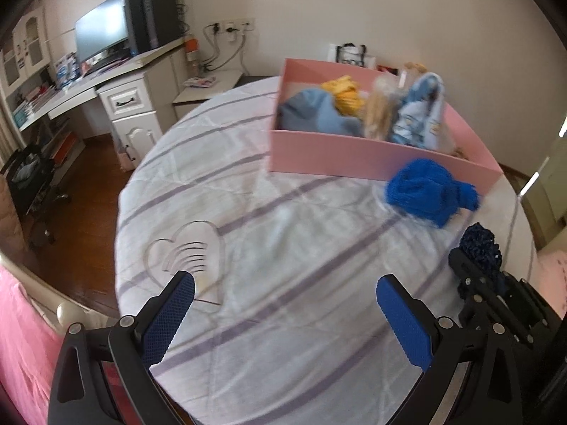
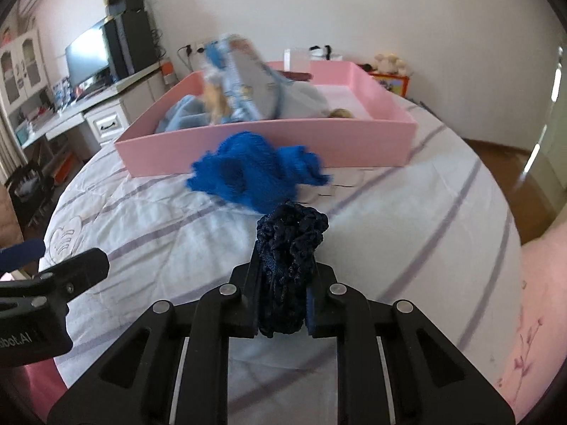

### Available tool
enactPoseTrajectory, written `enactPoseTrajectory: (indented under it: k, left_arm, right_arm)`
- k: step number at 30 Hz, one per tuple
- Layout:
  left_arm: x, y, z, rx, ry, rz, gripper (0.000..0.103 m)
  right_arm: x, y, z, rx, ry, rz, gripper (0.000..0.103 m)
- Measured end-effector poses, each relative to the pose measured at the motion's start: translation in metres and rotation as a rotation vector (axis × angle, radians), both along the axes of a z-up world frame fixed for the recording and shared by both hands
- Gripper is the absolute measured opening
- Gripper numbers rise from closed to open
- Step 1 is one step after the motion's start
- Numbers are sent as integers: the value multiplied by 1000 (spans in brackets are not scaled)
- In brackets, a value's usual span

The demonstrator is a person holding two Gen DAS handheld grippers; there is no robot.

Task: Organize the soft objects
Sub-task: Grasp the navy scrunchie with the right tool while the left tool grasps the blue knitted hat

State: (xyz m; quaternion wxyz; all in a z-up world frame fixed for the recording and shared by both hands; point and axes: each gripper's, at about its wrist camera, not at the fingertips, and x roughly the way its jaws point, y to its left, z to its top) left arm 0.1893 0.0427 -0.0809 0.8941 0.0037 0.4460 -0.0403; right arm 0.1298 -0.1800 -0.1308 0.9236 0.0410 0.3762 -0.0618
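1. The right gripper (image 2: 283,276) sits at the bottom centre of the right wrist view, its jaws clamped on a dark navy knitted piece (image 2: 288,248) that bulges up out of the fingers, above the striped bedcover (image 2: 407,248).
2. The left gripper (image 1: 285,313) sits low in the left wrist view, jaws spread wide with nothing between the blue pads (image 1: 170,315); it hangs over bare bedcover near a heart-shaped stitched motif (image 1: 187,251).
3. The bright blue knitted item (image 2: 255,173) lies loose on the bedcover in the middle of the frame, just in front of the pink box's near wall and not in it.
4. The pink box (image 2: 265,152) fills the upper centre and already holds several soft things: a blue-grey bundle (image 1: 312,113), a yellow piece (image 1: 345,94), a pale blue printed fabric piece (image 1: 421,113) and a tan one (image 1: 381,113). The blur hides what each is.
5. Judging by this, the job looks well along: 2 soft pieces seem left, the navy one in hand and the bright blue one waiting.
6. The far right of the box looks free for them.
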Motion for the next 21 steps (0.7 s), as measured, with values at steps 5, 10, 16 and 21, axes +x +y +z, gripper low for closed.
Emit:
enactPoseTrajectory:
  k: [5, 10, 16, 21]
  left_arm:
    - [3, -22, 5, -1, 1, -37, 102]
    - [13, -56, 8, -5, -3, -104, 102]
    - [35, -96, 8, -8, 7, -182, 102]
    - [57, -117, 6, -13, 24, -190, 103]
  right_arm:
    - [-10, -34, 8, -57, -49, -111, 17]
    - [-10, -74, 14, -19, -54, -192, 17]
    - [2, -109, 17, -6, -46, -269, 17]
    - [15, -123, 18, 8, -35, -278, 17]
